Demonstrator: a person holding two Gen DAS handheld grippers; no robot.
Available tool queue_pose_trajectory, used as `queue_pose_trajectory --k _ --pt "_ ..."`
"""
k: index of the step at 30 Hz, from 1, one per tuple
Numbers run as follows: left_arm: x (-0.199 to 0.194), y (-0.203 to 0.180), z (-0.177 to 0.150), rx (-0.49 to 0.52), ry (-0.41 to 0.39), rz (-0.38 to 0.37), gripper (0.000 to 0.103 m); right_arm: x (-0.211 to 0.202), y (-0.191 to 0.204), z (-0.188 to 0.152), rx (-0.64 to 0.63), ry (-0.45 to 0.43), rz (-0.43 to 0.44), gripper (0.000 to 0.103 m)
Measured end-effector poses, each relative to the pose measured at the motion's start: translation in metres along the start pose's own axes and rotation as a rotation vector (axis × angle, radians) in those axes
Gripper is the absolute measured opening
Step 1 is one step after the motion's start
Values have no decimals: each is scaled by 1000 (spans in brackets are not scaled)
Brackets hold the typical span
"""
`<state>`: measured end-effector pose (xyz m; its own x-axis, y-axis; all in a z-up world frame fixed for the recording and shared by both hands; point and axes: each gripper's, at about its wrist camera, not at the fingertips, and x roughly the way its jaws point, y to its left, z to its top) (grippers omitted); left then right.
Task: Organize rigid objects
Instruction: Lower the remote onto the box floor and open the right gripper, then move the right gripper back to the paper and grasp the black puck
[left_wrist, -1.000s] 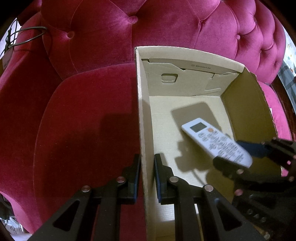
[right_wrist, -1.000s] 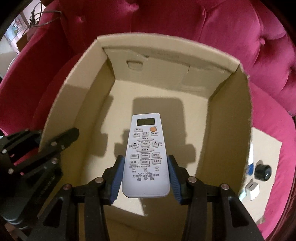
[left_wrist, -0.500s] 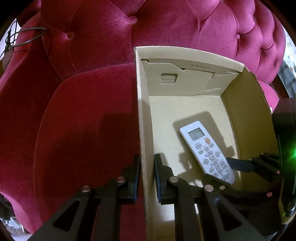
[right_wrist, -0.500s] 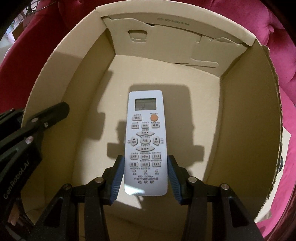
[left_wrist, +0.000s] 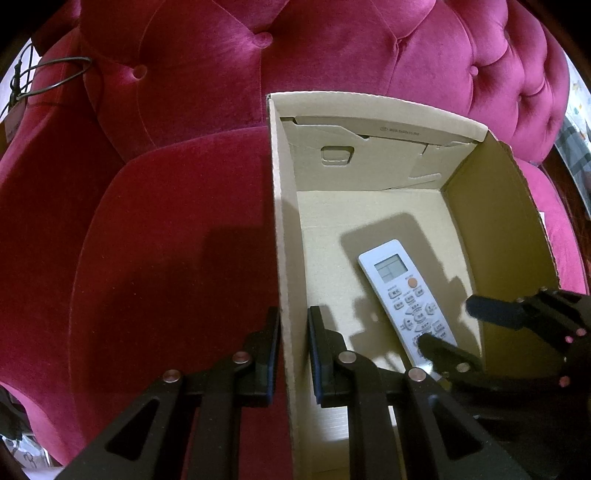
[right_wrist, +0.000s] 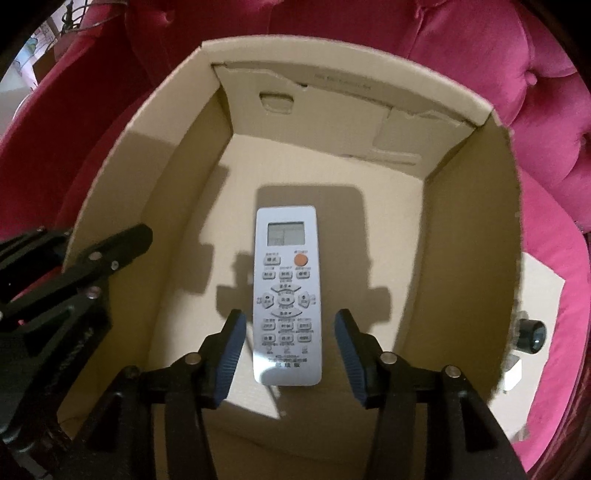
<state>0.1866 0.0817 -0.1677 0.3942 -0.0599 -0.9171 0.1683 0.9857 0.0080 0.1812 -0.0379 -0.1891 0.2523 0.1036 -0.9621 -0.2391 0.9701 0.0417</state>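
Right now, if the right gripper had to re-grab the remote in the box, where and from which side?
Grip the remote across its long edges at the lower button end, coming straight down from above the box. It lies flat, face up, along the right gripper axis, whose open fingers already straddle that end. The walls block side approaches, and the left gripper pinches the left wall.

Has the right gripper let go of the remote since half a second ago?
Yes. The right gripper is open, its pads clear of the remote, which lies on the box floor.
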Motion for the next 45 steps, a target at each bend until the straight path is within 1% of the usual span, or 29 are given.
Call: queue_pose_trajectory --k 9,13,14,20,26,29,31,33,35,37,45 --pt "1 -1 0 -2 0 -2 16 -38 -10 -7 3 -55 -19 56" --pt "1 -1 -1 1 -1 2 15 -58 -18 -12 2 -84 -43 56" --pt "1 -1 -1 2 -1 3 15 -57 -18 -11 5 -86 -43 56" --pt "1 -1 -1 0 -1 2 15 -77 -37 -12 42 -128 -62 59" --pt "2 -1 0 -1 -1 2 15 -100 -61 -16 78 -159 -89 68" --pt "2 -1 -1 -1 -1 2 15 -109 -74 -18 93 -177 -112 78" --pt "2 -1 0 0 -1 2 15 -113 -82 -20 104 -181 -119 87" --pt "2 -1 0 0 -1 3 15 -115 -90 -21 117 -184 -124 92" --pt "2 -1 0 -1 -1 2 15 -119 -99 -22 126 -186 -134 95" --pt "2 -1 -1 -2 -1 2 15 -119 -109 -24 141 -185 -144 103" --pt "2 -2 -1 -2 -1 3 15 -111 -156 -31 209 -171 -177 103"
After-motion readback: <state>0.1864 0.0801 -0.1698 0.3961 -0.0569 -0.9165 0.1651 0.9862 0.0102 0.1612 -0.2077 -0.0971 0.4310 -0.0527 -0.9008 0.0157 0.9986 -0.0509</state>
